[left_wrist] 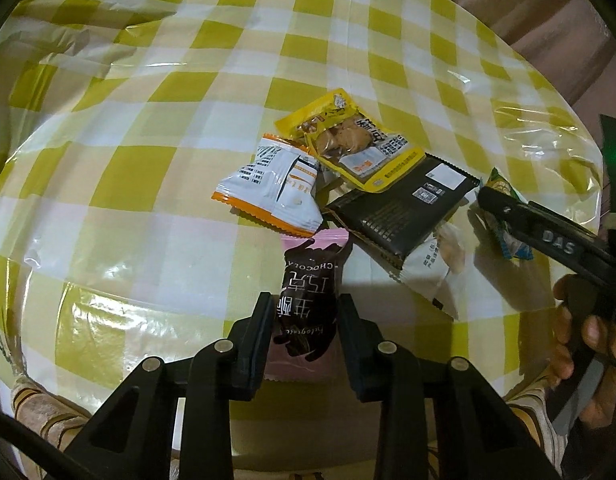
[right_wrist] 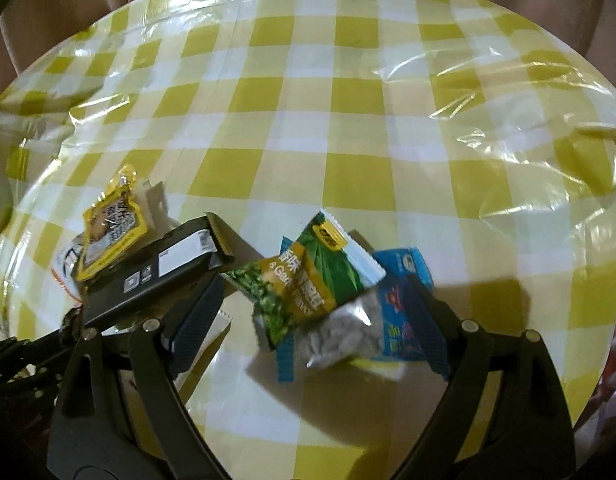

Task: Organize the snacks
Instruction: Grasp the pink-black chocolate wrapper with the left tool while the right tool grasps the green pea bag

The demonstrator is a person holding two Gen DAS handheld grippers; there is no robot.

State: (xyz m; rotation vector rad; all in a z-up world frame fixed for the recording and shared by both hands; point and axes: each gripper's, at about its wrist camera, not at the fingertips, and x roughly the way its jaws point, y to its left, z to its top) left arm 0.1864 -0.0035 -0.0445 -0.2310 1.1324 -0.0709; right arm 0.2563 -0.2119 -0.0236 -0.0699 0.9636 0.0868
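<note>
My left gripper [left_wrist: 306, 304] is shut on a pink and brown chocolate packet [left_wrist: 310, 284] near the table's front edge. Beyond it lies a pile: a white and orange packet [left_wrist: 274, 190], a yellow packet [left_wrist: 350, 140], a black packet [left_wrist: 404, 208] and a white packet [left_wrist: 436, 272]. My right gripper [right_wrist: 318, 292] is open around a green pea packet [right_wrist: 304, 280] and a blue packet [right_wrist: 400, 312]; they look loosely heaped between the fingers. The right gripper also shows at the right of the left wrist view [left_wrist: 548, 236]. The black packet [right_wrist: 160, 272] and yellow packet [right_wrist: 112, 224] lie to its left.
The round table [left_wrist: 148, 80] has a yellow and white checked cloth under clear plastic. Curtains hang behind it. The table's edge runs close on the right in the left wrist view. A hand [left_wrist: 588, 340] holds the right gripper.
</note>
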